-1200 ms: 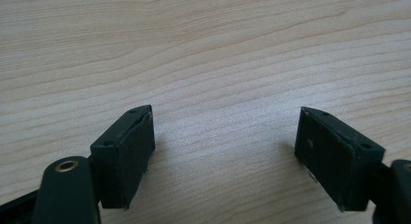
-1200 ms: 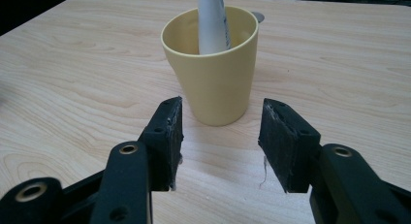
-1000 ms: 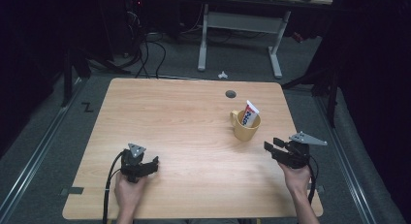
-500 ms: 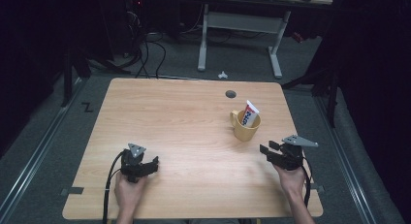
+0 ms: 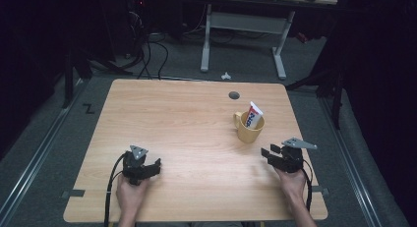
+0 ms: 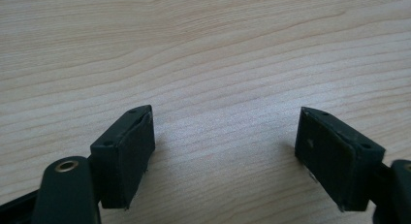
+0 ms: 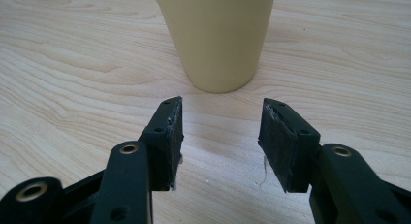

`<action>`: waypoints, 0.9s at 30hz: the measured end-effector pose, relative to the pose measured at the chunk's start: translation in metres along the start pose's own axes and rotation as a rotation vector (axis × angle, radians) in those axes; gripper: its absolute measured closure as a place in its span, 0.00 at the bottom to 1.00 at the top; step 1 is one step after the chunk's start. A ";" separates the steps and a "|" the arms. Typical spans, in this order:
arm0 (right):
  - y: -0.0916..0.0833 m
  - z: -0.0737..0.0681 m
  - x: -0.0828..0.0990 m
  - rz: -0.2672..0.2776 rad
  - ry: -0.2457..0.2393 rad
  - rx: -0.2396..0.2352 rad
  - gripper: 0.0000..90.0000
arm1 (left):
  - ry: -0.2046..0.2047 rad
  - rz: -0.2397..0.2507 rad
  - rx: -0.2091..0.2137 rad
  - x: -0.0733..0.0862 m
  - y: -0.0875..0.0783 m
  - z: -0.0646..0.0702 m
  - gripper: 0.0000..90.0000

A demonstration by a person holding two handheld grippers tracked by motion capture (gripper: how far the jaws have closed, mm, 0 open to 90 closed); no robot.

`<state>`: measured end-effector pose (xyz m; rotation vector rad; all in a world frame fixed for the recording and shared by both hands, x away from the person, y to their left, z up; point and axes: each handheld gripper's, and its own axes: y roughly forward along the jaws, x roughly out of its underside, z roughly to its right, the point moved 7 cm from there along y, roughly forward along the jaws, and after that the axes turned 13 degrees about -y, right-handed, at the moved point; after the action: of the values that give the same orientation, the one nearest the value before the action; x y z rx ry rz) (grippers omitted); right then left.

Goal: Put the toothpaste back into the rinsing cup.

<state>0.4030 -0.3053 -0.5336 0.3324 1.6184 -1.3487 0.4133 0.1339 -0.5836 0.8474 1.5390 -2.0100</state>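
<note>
Right gripper (image 5: 271, 152) has come down and in toward the person's edge of the tabletop (image 5: 187, 119) since the earlier frames, ending just short of the yellow mug (image 5: 249, 129); left gripper (image 5: 156, 164) hasn't budged, mug and tube haven't either.

Step, as I read it: approach phase on the mug, nothing grasped yet. In the right gripper view the mug (image 7: 218, 37) stands upright dead ahead of the fingers (image 7: 170, 139), a strip of bare wood between pad tips and mug base. Fingers roughly half spread, empty. That gap looks narrower than the mug body at this height (judgement from one view), so the next move likely calls for either opening wider before advancing to straddle the wall, or going for the rim or the handle instead. Handle points to the left in the high view, away from the right gripper. Toothpaste tube (image 5: 253, 115) stands tilted inside the mug, top sticking out over the rim; it could be the real target, in which case the gripper has to rise again.

Pose: right hand (image 5: 291, 182) low, near the tabletop's right front corner, gripper about level, aimed left and forward at the mug. Left hand (image 5: 129, 193) parked near the left front, fingers (image 6: 127, 156) wide apart over bare wood, holding nothing, well apart from the mug.
</note>
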 end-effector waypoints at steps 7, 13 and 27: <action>0.006 0.001 0.005 -0.015 -0.004 0.010 0.57 | 0.000 0.000 0.000 0.000 0.000 0.000 0.25; 0.012 0.001 0.007 -0.033 -0.013 0.020 0.56 | 0.000 0.000 0.000 0.000 0.000 0.000 0.25; 0.025 0.000 0.012 -0.074 -0.038 0.039 0.55 | 0.000 0.000 0.000 0.000 0.000 0.000 0.25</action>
<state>0.4149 -0.3005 -0.5588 0.2706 1.5879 -1.4352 0.4133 0.1339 -0.5836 0.8474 1.5390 -2.0103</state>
